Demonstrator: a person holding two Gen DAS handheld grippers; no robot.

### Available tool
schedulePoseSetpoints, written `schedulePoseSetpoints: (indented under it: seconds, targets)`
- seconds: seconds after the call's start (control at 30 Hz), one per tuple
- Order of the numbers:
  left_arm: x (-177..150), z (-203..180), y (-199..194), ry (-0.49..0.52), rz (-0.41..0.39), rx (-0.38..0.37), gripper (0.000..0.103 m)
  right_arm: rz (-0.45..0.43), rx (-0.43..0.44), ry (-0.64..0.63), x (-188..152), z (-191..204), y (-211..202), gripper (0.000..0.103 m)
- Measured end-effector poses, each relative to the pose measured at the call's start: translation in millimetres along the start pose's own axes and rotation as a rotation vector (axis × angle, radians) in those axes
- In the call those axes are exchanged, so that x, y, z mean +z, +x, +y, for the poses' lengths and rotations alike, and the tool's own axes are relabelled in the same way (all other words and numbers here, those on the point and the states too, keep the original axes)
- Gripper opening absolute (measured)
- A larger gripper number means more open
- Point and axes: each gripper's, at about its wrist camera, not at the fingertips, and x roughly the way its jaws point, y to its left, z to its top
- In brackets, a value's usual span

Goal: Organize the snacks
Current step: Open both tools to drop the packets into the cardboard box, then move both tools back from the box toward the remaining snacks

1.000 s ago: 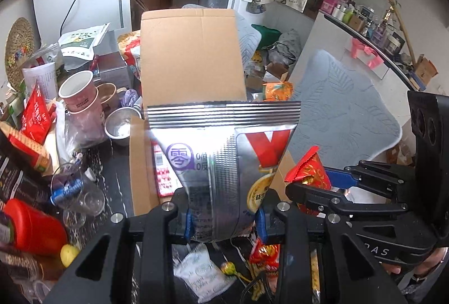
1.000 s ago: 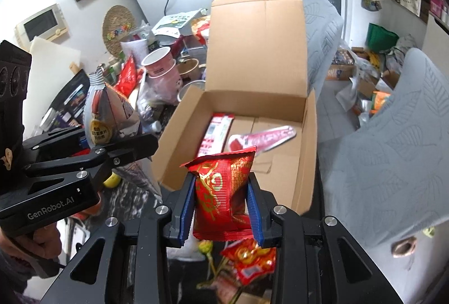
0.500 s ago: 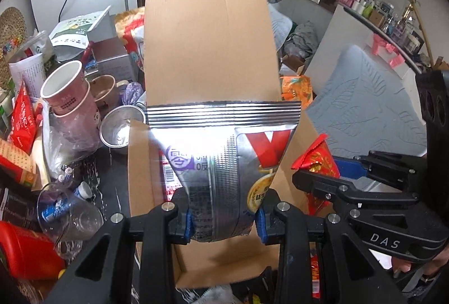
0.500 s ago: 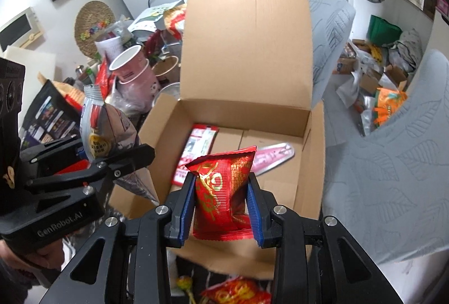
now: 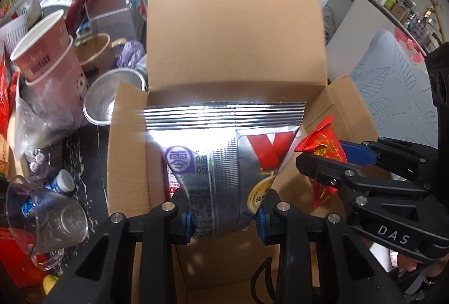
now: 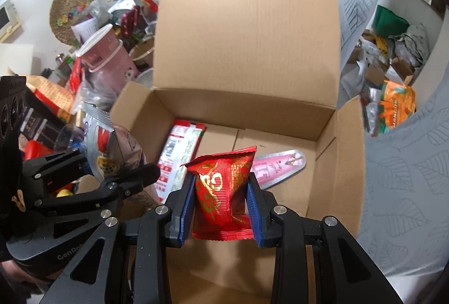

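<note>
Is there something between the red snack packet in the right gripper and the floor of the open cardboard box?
Nothing visible blocks it. The red packet hangs over bare cardboard box floor; a pink sachet and a red-and-white packet lie farther back.

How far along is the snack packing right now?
Done: two packets lie in the cardboard box. In hand: left gripper holds a silver bag, right gripper a red packet, both above the box. Left: releasing them; more snacks may remain.

1 box [image 6: 244, 23], 4 snack packets [image 6: 221, 191], 2 cups [image 5: 47, 51]
</note>
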Motion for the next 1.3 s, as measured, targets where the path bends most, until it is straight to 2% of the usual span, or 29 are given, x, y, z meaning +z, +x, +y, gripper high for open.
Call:
schedulePoseSetpoints:
  seconds: [0.27, 0.43, 0.57, 0.63, 0.8, 1.3]
  targets:
    - [3.4, 14.7, 22.1, -0.056, 0.045, -0.001, 0.032, 0.020, 0.002, 0.056, 7.0, -11.8, 20.4, 0.036]
    - [8.8, 11.1, 30.9, -0.020, 0.077, -0.013, 0.032, 0.025, -0.010, 0.059, 10.8, -12.0, 26.2, 0.036]
    - [12.2, 5.1, 34.7, -0.007, 0.107, -0.012, 0.033, 0.035, -0.022, 0.067, 10.0, -11.8, 25.6, 0.044]
    - [13.4, 4.6, 31.8, -0.013, 0.100, -0.006, 0.038, 0.026, -0.037, 0.061, 9.6, -10.9, 22.0, 0.047]
    - [13.9, 2.6, 17.2, -0.013, 0.071, 0.025, 0.061, 0.011, -0.070, 0.047, 4.9, -10.0, 8.5, 0.048]
    - [11.5, -10.2, -66.6, 0.006, -0.074, 0.030, 0.062, -0.102, -0.103, 0.045, -3.0, 12.7, -61.3, 0.048]
